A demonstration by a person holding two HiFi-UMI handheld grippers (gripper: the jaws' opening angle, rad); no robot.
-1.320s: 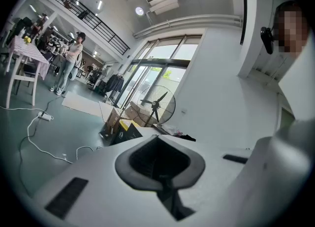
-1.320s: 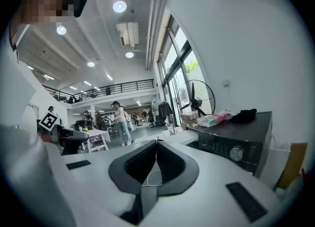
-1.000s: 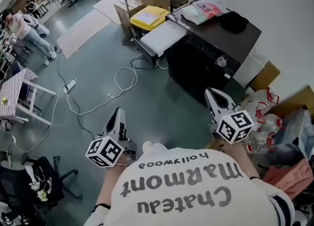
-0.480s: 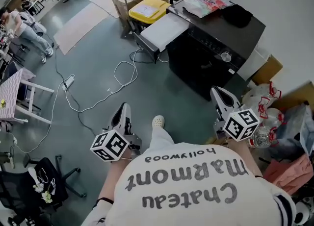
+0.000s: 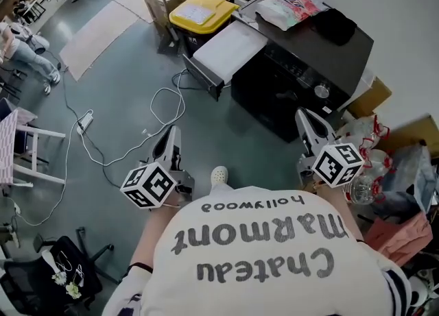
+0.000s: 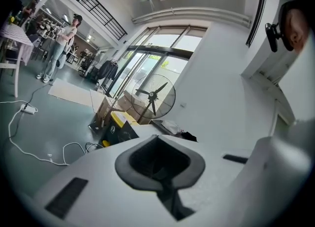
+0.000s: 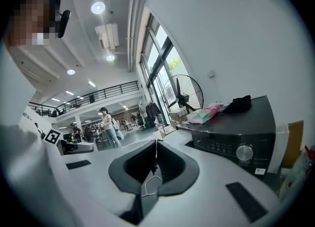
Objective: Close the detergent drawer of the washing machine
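On grey floor [image 5: 236,144], black washing machine [image 5: 276,96]

Bare grey floor [image 5: 233,136] lies open between the person and the front of the black washing machine [image 5: 274,102], so nothing blocks either gripper on the way in. The white drawer [image 5: 230,49] juts out from the machine's left end into that space, with a yellow bin [image 5: 194,11] just behind it. A white cable [image 5: 164,110] loops across the floor ahead of the left gripper [image 5: 171,134]. Beside the right gripper [image 5: 303,114], bags and bottles [image 5: 367,144] crowd the floor along the wall, near a cardboard box [image 5: 372,102].
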